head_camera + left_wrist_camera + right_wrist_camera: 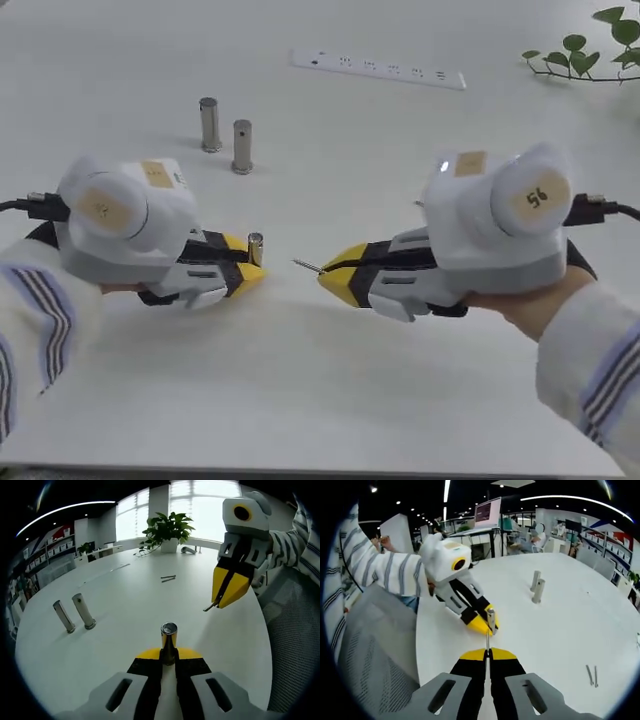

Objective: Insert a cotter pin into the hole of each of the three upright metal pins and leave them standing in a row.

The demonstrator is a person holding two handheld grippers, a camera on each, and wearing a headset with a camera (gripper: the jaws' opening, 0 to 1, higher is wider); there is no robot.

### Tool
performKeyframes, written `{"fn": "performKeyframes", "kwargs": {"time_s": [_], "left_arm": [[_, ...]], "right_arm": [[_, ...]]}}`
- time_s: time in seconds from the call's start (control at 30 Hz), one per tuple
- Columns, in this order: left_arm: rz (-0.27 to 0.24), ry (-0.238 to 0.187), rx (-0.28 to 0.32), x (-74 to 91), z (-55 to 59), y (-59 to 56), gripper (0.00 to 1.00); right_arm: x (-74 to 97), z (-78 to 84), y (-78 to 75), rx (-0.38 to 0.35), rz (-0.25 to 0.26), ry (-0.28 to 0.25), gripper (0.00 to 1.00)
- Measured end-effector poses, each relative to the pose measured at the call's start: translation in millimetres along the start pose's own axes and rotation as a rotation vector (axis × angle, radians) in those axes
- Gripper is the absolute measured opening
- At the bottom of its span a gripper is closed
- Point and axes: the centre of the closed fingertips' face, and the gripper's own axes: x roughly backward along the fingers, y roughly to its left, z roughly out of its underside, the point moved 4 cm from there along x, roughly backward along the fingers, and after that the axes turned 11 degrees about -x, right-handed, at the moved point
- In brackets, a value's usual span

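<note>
The step in hand looks like the first of three insertions. The left tongs (251, 270) are closed on the lower part of the held metal pin (256, 247), keeping it upright with its foot at or just above the tabletop (330, 380). Which of the two, I cannot tell.

The right tongs (326, 272) are clamped shut on the cotter pin (306, 265), whose free end points at the held metal pin and stands near it, with a gap between them.

The two standing metal pins (226, 136) are upright side by side, well apart from the held metal pin on its far side. Two spare cotter pins (168, 578) lie loose well beyond the held metal pin. That suggests those two are not yet fitted, though their holes are too small to see.

The next move calls for lining the cotter pin's tip with the cross-hole near the top of the held metal pin. I cannot make that hole out, so the left tongs may need to turn the pin to face it. Then comes a straight, level push.
</note>
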Motion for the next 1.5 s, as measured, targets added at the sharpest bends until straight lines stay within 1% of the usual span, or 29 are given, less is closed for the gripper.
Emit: {"fn": "performKeyframes", "kwargs": {"time_s": [0.17, 0.4, 0.53, 0.63, 0.7, 0.77, 0.97, 1.43, 1.5], "left_arm": [[0.002, 0.006, 0.004, -0.2, -0.4, -3.5, 0.07], [-0.04, 0.036, 0.031, -0.5, -1.4, -4.7, 0.07], [-0.052, 0.041, 0.041, -0.2, -1.0, -4.8, 0.07], [-0.065, 0.049, 0.049, -0.2, -1.4, -5.4, 0.07], [-0.069, 0.053, 0.052, -0.2, -1.6, -5.7, 0.07], [-0.071, 0.059, 0.061, -0.4, -1.8, -5.7, 0.07], [-0.083, 0.072, 0.061, -0.6, -1.5, -5.4, 0.07], [-0.114, 0.097, 0.088, -1.2, -3.0, -6.5, 0.07], [-0.117, 0.1, 0.085, -1.2, -3.4, -7.1, 0.07]], "right_arm": [[-7.1, -1.7, -2.5, -0.011, 0.009, -0.005, 0.02], [-15.2, -4.7, -0.3, -0.014, 0.004, -0.011, 0.02], [-18.3, -6.8, 0.5, -0.014, 0.002, -0.019, 0.02], [-20.7, -7.2, 1.0, -0.002, 0.005, -0.015, 0.02], [-21.8, -7.9, 2.6, -0.002, -0.006, -0.021, 0.02], [-23.0, -9.3, 2.8, 0.002, 0.005, -0.029, 0.02], [-24.8, -10.9, 2.5, -0.003, 0.011, -0.04, 0.02], [-31.3, -14.5, 1.9, 0.038, 0.036, -0.057, 0.02], [-32.5, -15.2, 1.9, 0.046, 0.04, -0.061, 0.02]]}}
